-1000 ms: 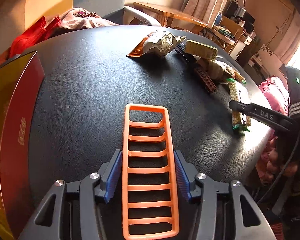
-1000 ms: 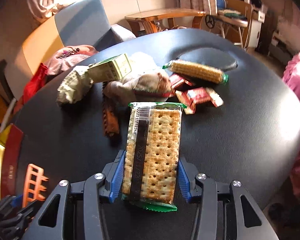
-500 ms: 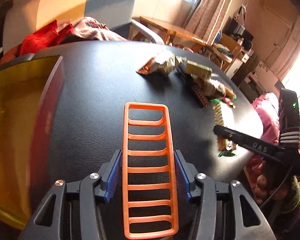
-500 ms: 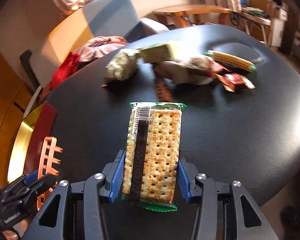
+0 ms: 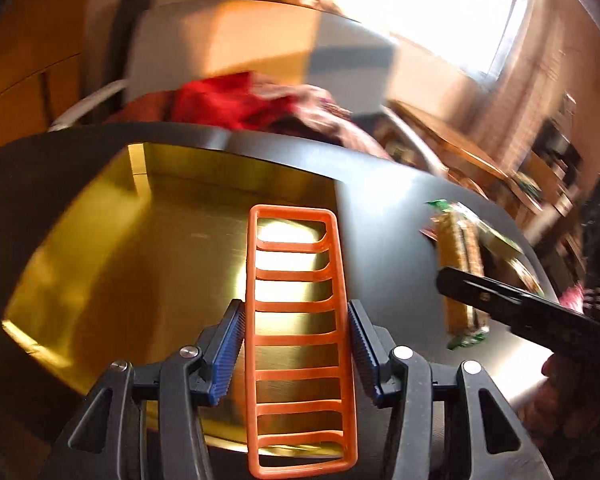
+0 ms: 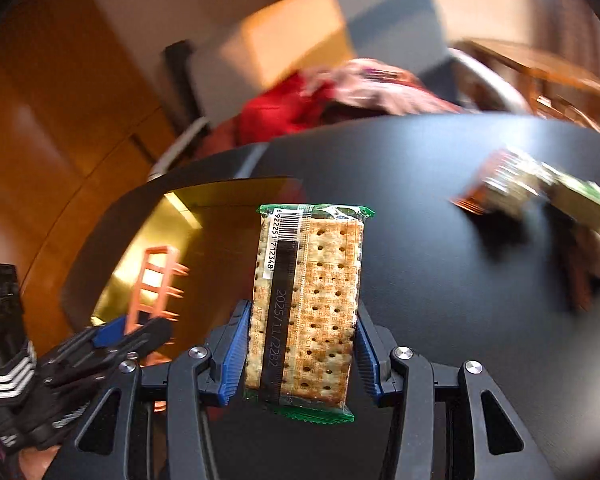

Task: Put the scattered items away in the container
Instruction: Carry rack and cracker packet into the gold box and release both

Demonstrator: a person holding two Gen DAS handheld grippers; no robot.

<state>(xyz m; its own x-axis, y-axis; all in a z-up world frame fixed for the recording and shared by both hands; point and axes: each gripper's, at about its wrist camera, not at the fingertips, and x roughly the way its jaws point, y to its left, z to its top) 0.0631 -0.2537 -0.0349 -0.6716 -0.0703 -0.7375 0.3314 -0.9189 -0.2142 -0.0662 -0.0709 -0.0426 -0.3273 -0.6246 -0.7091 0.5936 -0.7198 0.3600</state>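
Left wrist view: the left gripper [image 5: 296,344] clamps a flat orange plastic ladder-shaped grid [image 5: 298,320] between ribbed blue pads [image 5: 230,350], holding it level above the glossy gold-lined open container [image 5: 100,256] on the matte black textured table [image 5: 384,208]. Right wrist view: the right gripper [image 6: 300,354] grips a rectangular clear-wrapped cracker packet with green sealed ends [image 6: 306,304] by its long edges, over the table just beside the container's edge. Further snack packets [image 6: 540,192] lie blurred on the table, well apart
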